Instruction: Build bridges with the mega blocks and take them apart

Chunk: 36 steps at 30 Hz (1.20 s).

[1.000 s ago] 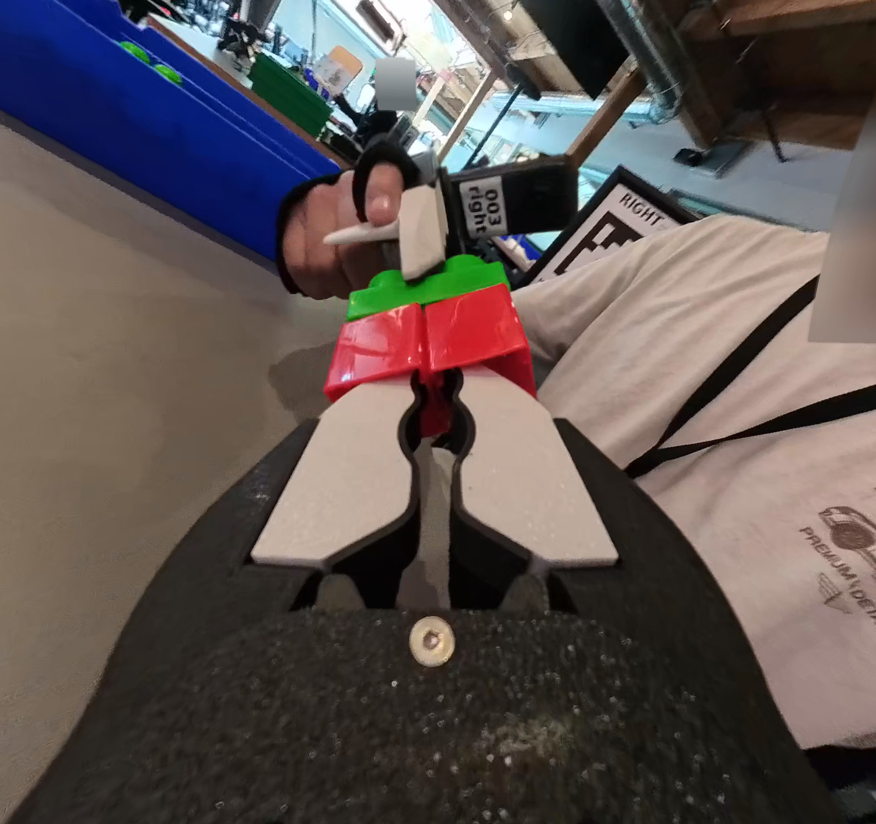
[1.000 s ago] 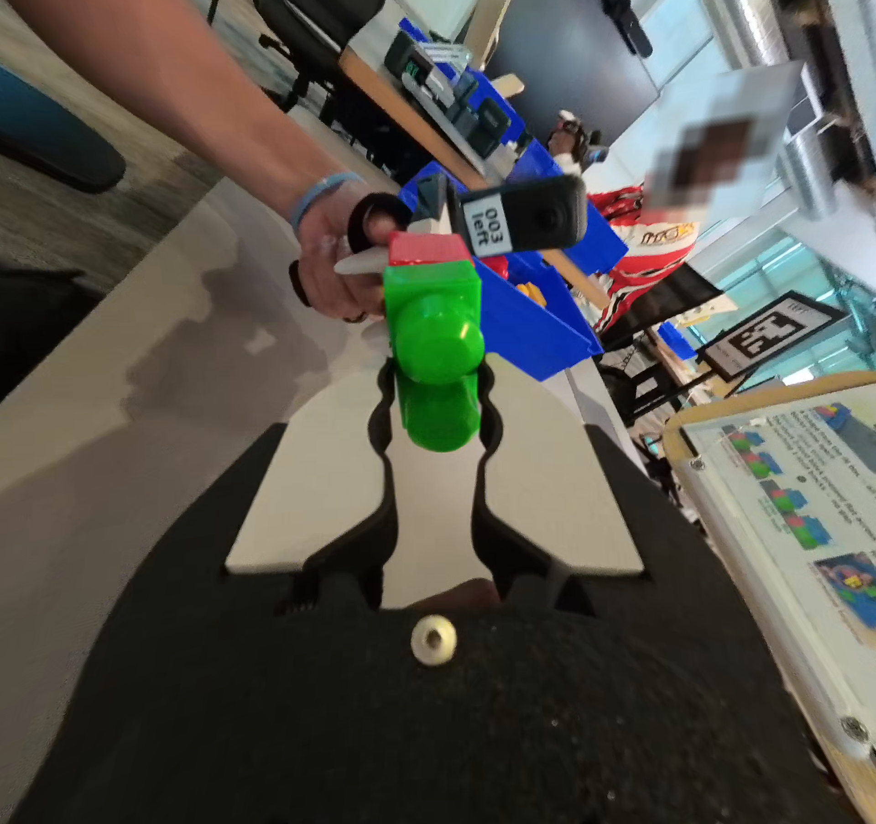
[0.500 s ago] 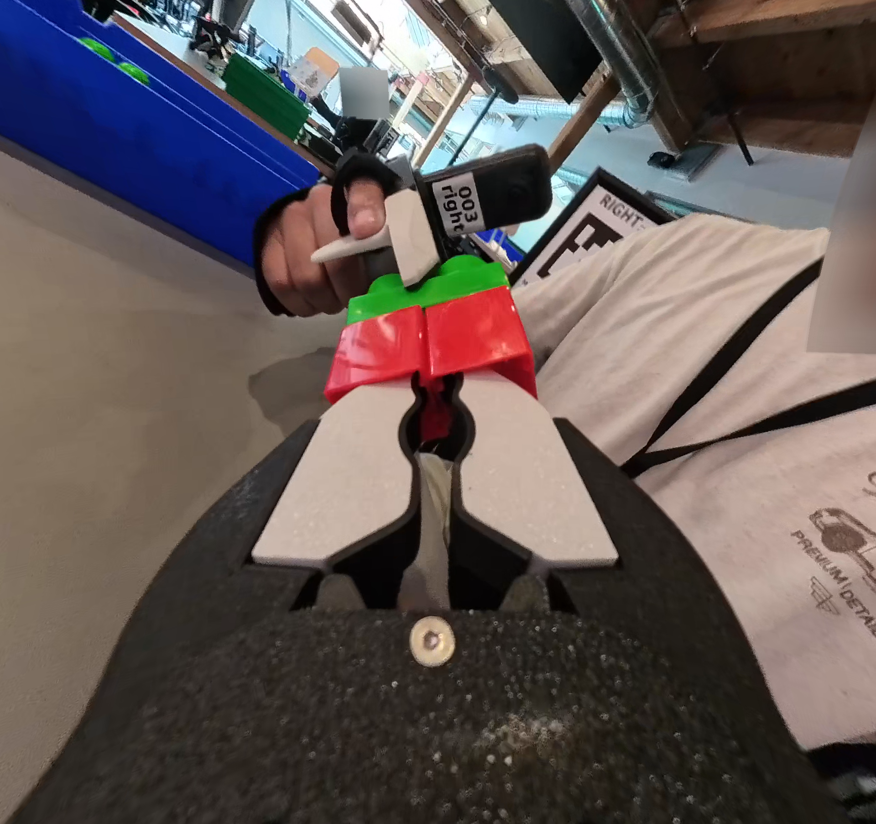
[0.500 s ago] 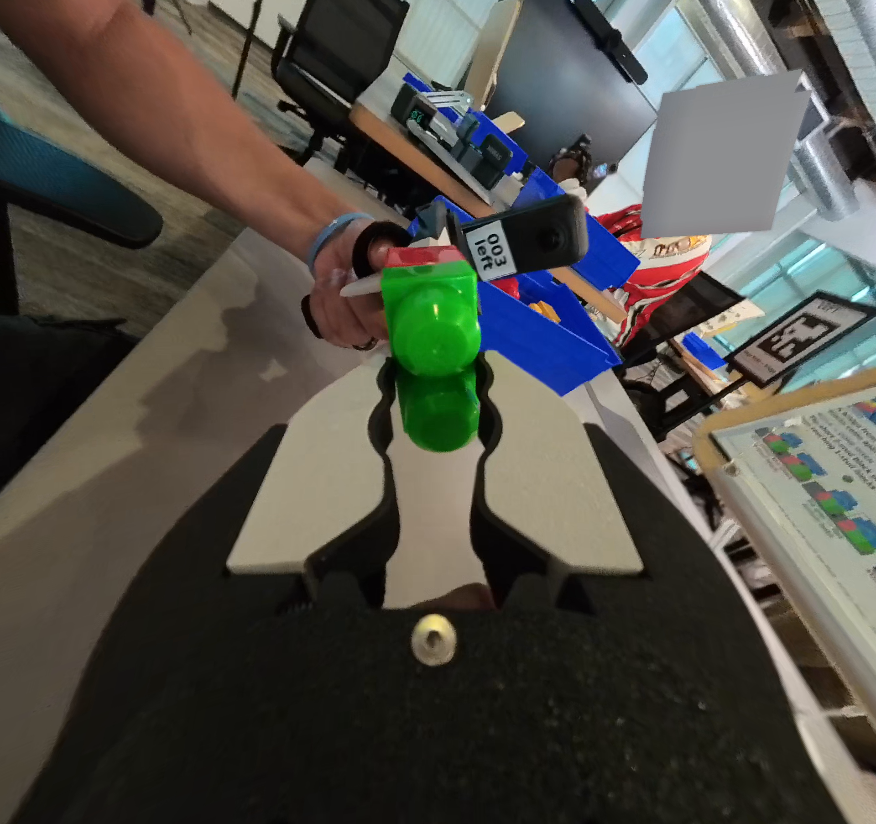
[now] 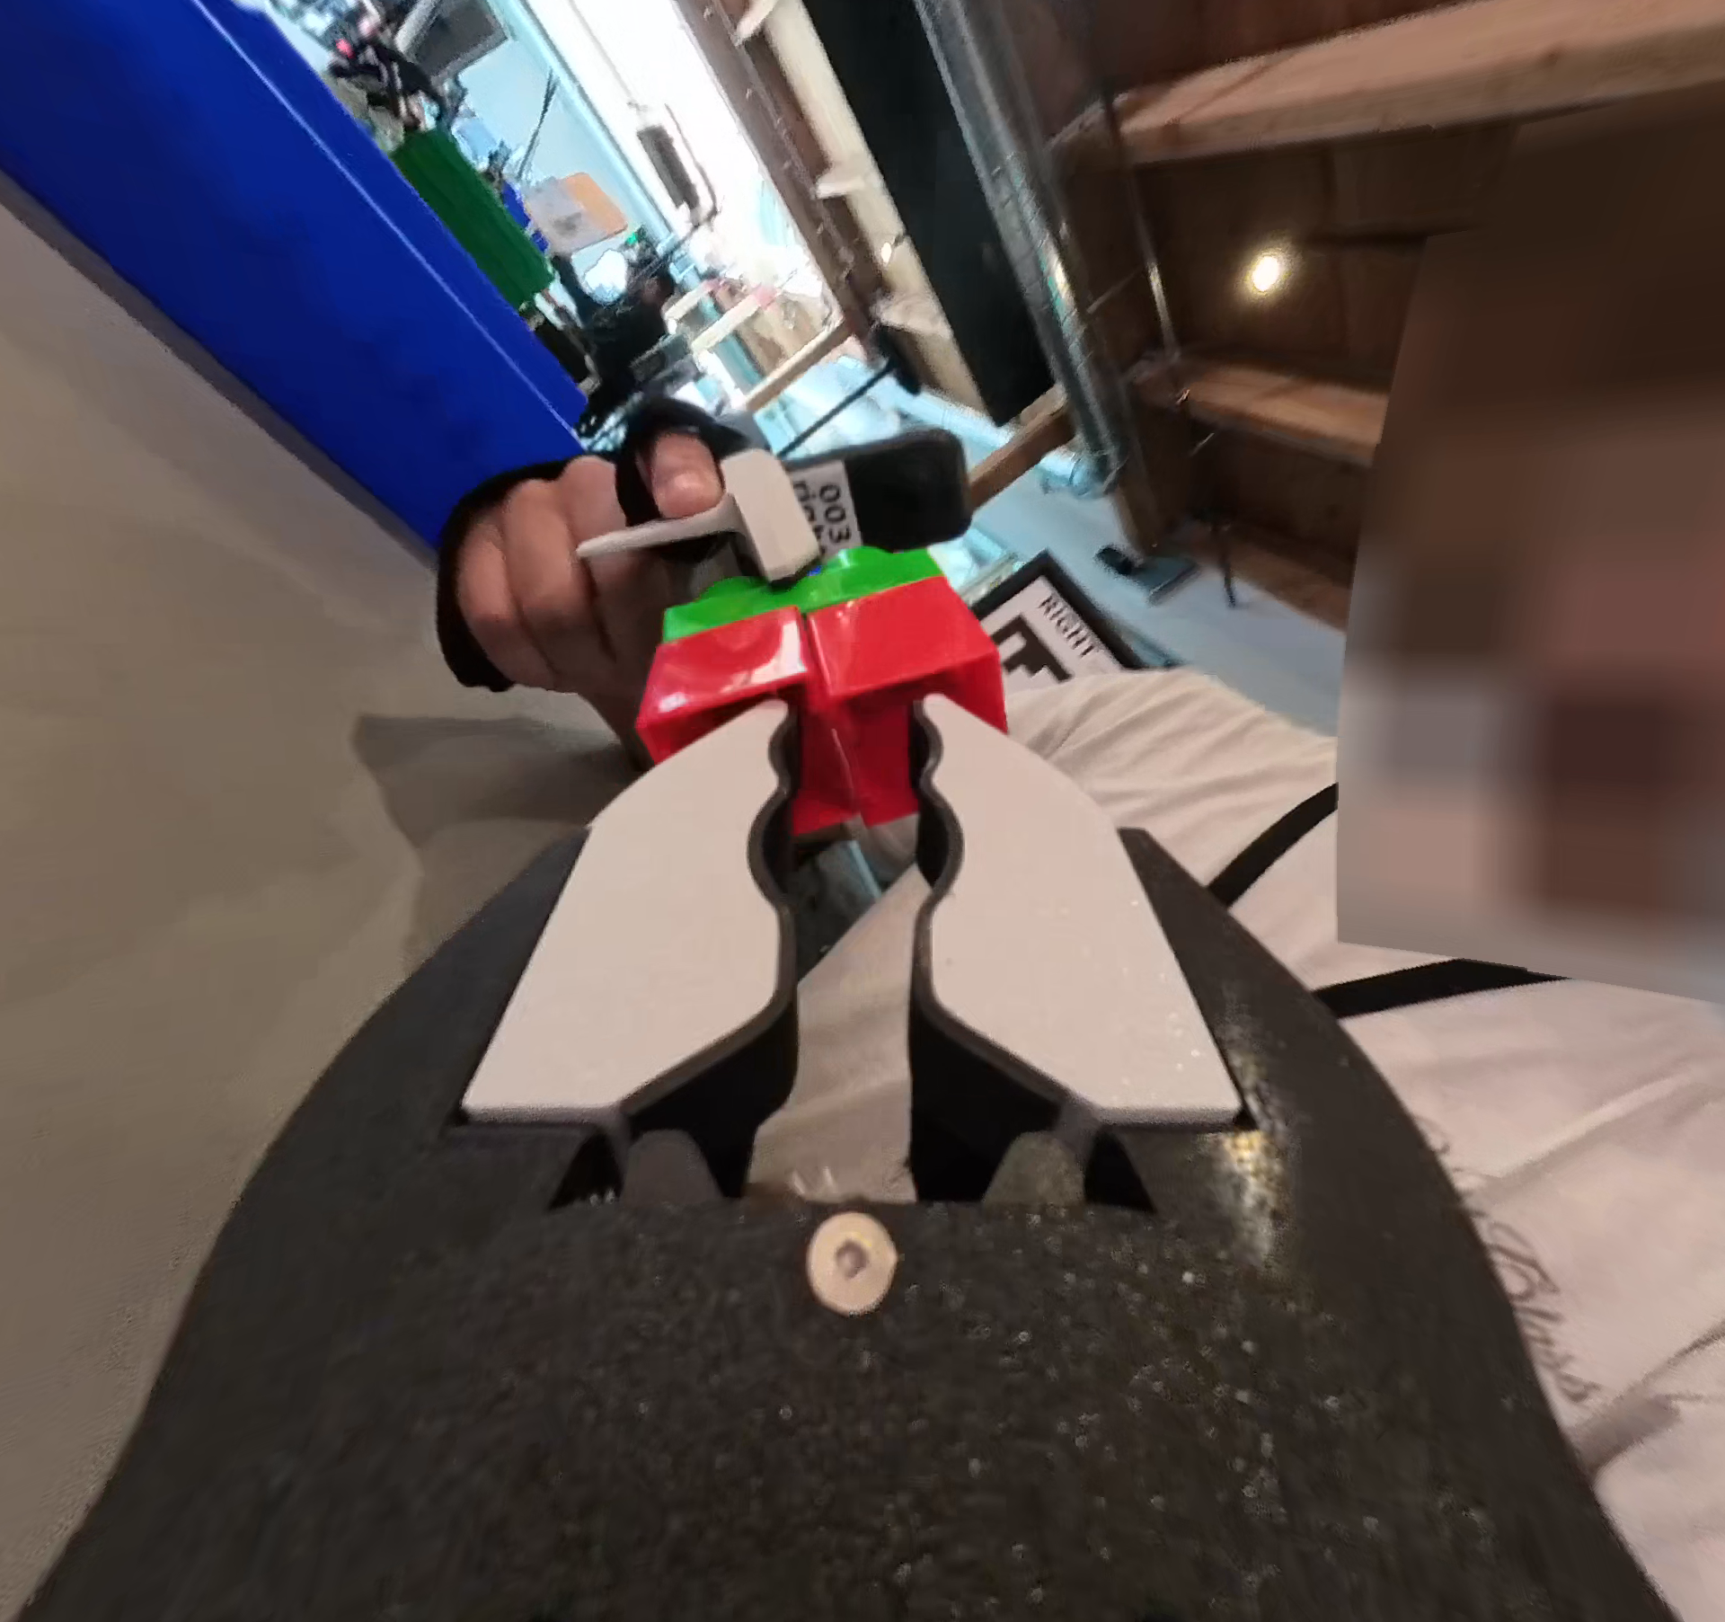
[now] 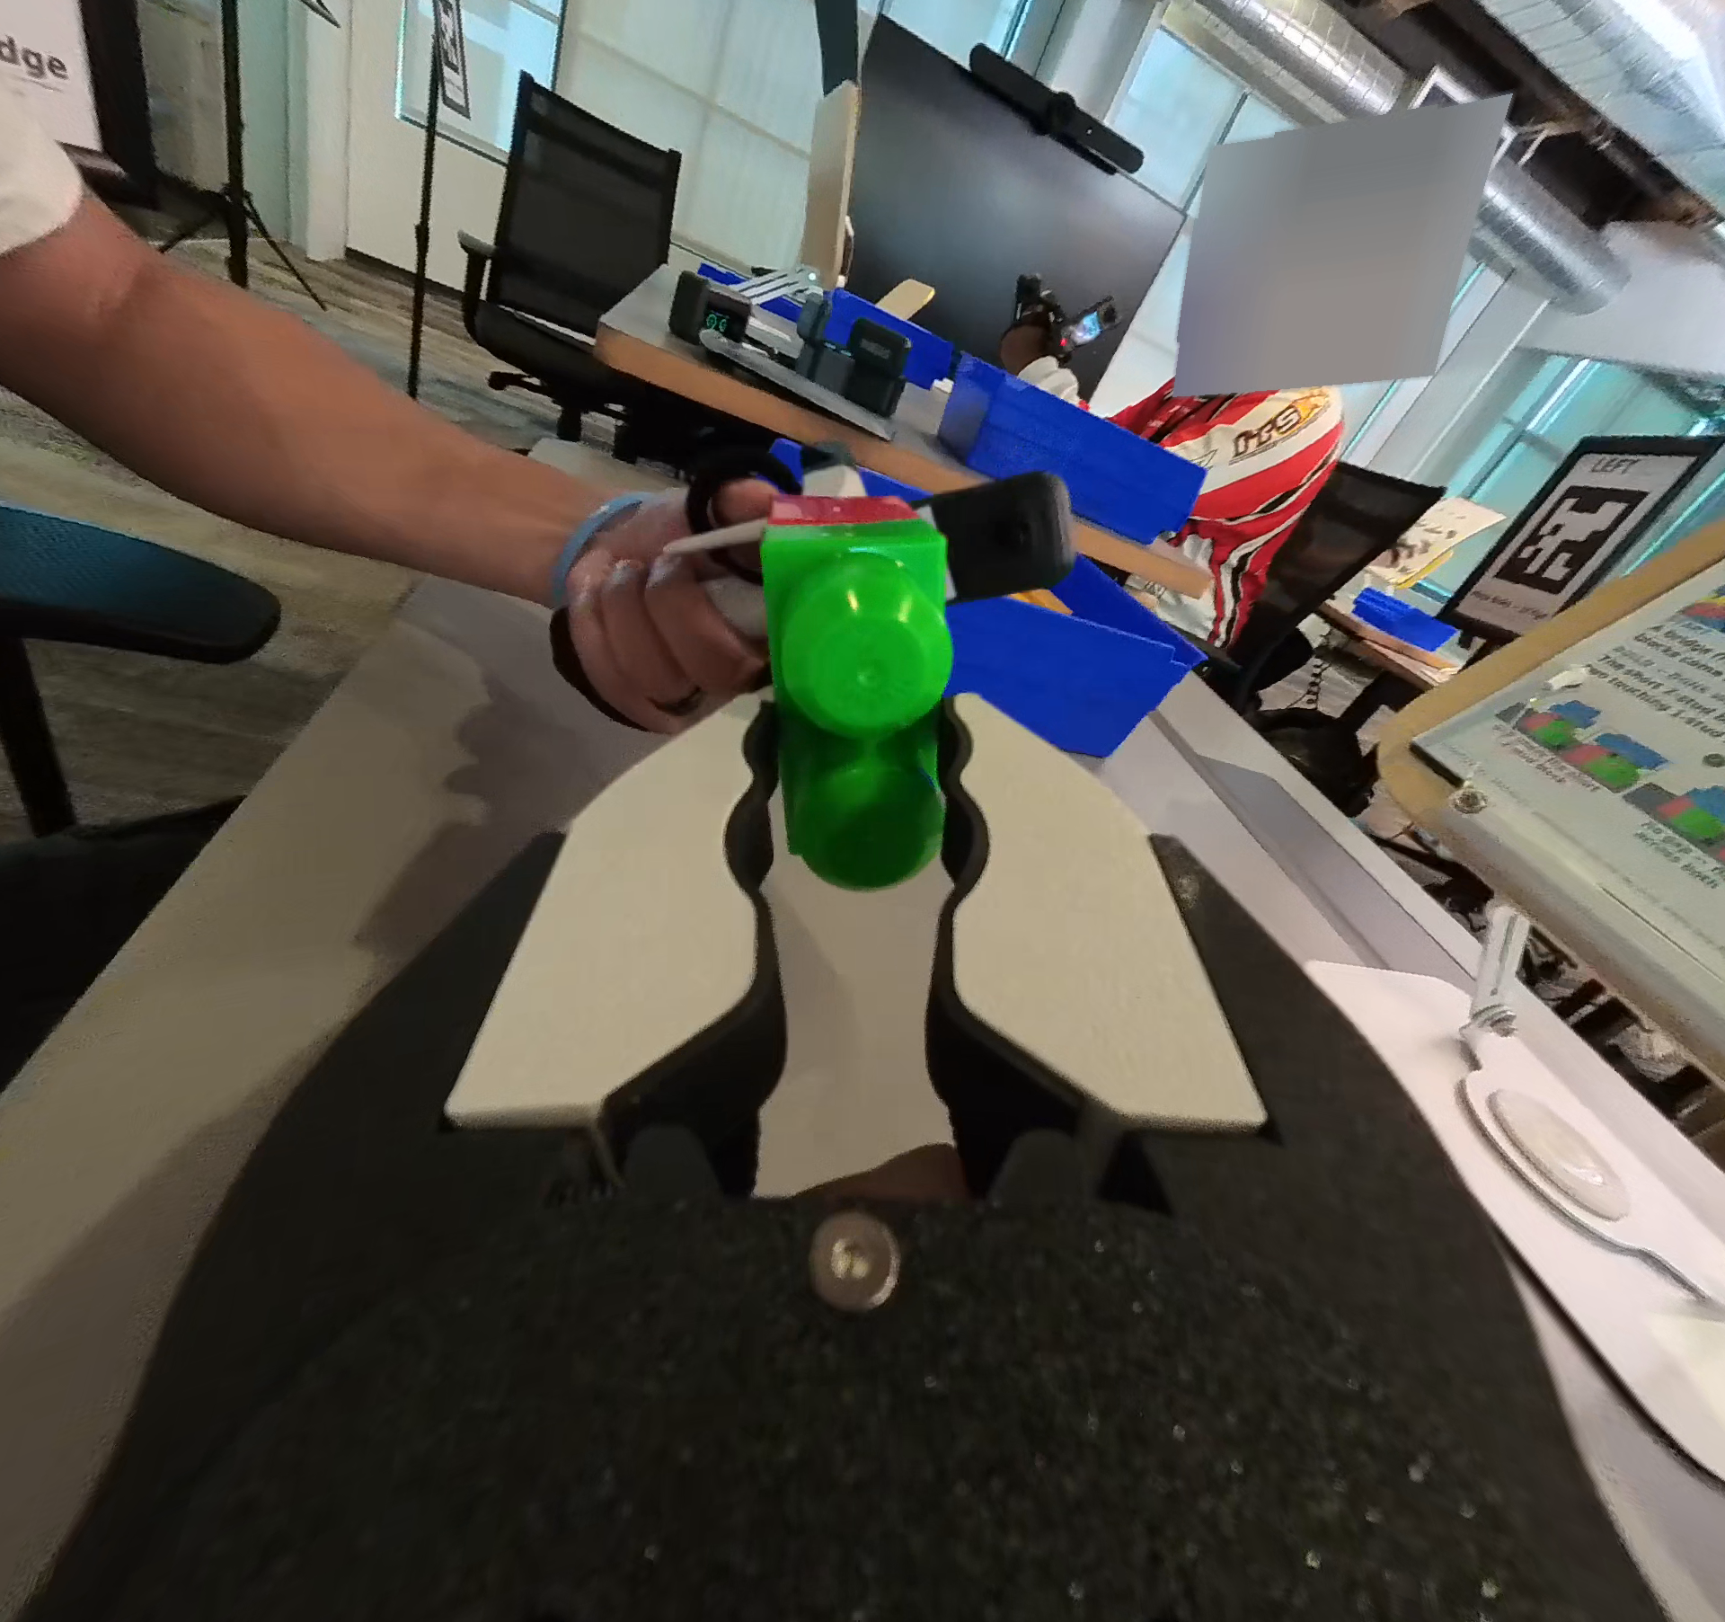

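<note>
Two red blocks point(image 5: 896, 644) sit side by side with a green block point(image 5: 840, 583) pressed across them, held in the air between both grippers. My left gripper point(image 5: 851, 718) has a red block's lower part between its fingertips, filling the gap. My right gripper point(image 6: 854, 718) is shut on the green block point(image 6: 859, 644), whose studs face the camera. A strip of red point(image 6: 840, 510) shows behind it. The right gripper's finger point(image 5: 770, 522) rests on the green block in the left wrist view. The left gripper's finger point(image 6: 709, 541) shows behind the green block, held by a hand.
The grey table point(image 5: 187, 737) lies below. A blue bin point(image 6: 1055, 672) stands on it at the back, and also shows in the left wrist view point(image 5: 233, 205). An instruction board point(image 6: 1587, 737) leans at the right. A white mount point(image 6: 1540, 1157) lies near it. The person's white shirt point(image 5: 1400, 1110) is close.
My left gripper's jaws stand wider apart than before, with more of the red block between them. Both grippers have tilted, so the room behind has swung round.
</note>
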Motion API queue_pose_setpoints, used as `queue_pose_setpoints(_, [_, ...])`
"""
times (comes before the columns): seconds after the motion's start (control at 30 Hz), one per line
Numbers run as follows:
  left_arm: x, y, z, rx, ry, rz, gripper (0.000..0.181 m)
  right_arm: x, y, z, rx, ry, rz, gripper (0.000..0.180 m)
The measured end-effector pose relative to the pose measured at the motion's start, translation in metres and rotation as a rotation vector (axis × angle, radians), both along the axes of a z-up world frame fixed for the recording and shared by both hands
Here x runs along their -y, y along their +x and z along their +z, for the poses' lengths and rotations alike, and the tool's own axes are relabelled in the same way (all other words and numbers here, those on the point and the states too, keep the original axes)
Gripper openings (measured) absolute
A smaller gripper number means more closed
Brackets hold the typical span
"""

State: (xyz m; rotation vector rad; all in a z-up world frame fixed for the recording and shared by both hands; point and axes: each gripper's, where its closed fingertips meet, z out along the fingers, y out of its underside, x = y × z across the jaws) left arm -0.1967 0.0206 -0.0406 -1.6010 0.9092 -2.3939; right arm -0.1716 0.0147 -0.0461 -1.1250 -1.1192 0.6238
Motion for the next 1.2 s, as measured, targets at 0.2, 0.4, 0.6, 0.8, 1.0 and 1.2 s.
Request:
queue_pose_setpoints(0.2, [-0.014,-0.013,-0.005,-0.024,0.083,0.089,0.023,-0.014,0.012,0.001,-0.138,-0.252,0.049,0.033])
queue_pose_setpoints(0.4, [-0.03,-0.009,-0.015,-0.216,0.711,0.331,0.056,-0.025,0.014,0.0,-0.263,-0.625,0.162,0.033])
queue_pose_setpoints(0.6, [-0.029,0.0,0.0,-0.234,0.924,0.394,0.059,-0.025,0.005,-0.006,-0.197,-0.64,0.118,0.032])
queue_pose_setpoints(0.8, [-0.019,0.004,-0.001,-0.194,0.881,0.33,0.035,-0.018,0.003,-0.011,-0.153,-0.618,0.136,0.032])
queue_pose_setpoints(1.0, [-0.013,0.007,0.0,-0.165,0.872,0.312,0.034,-0.012,0.0,-0.019,-0.141,-0.662,0.179,0.032])
queue_pose_setpoints(1.2, [-0.01,0.011,-0.001,-0.147,0.846,0.303,0.033,-0.009,0.0,-0.026,-0.128,-0.67,0.18,0.032])
